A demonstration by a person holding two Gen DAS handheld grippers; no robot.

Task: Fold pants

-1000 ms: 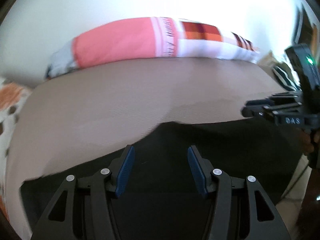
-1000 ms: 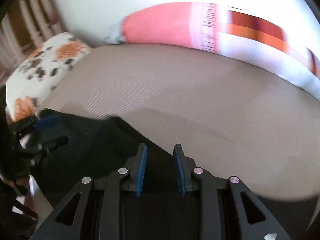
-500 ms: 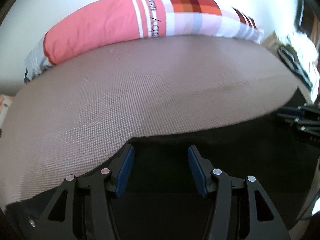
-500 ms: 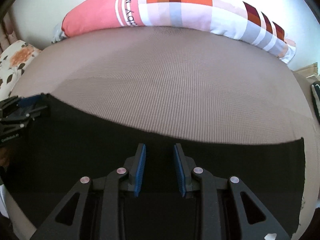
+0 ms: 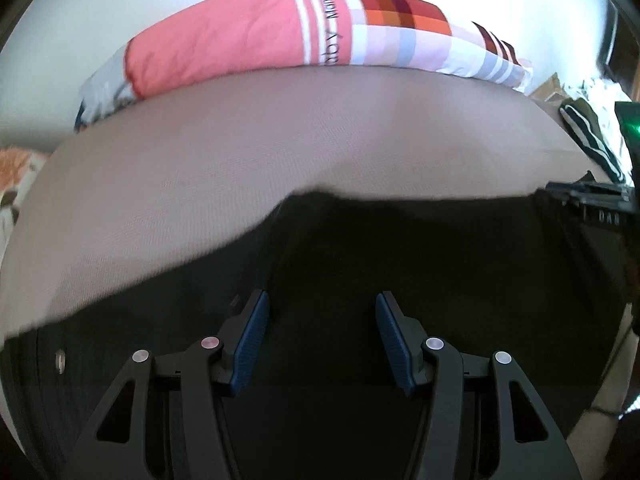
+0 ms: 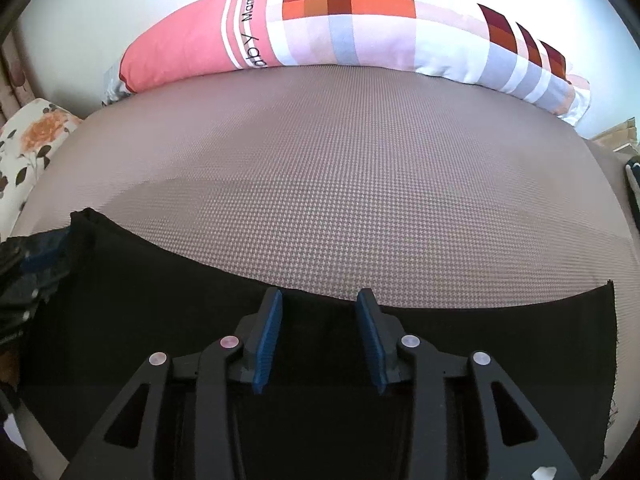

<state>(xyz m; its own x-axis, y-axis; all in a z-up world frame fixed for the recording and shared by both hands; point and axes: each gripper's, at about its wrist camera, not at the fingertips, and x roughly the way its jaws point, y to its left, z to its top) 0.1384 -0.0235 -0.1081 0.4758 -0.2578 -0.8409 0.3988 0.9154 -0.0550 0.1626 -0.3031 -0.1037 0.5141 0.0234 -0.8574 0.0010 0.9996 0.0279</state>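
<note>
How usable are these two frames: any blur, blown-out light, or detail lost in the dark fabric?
Left wrist view: motion blur smears the bolster pillow and the pants edge; the wall above is blown out. Right wrist view: sharp, the bed cover weave is crisp, the wall is overexposed. Both views: strong fisheye bending, and the black pants show almost no fold detail.

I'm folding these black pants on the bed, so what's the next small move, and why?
Probably lift the right gripper clear. Its jaws are opening, and the black pants lie flat on the bed beneath them. The left gripper also stands open over the cloth.
</note>
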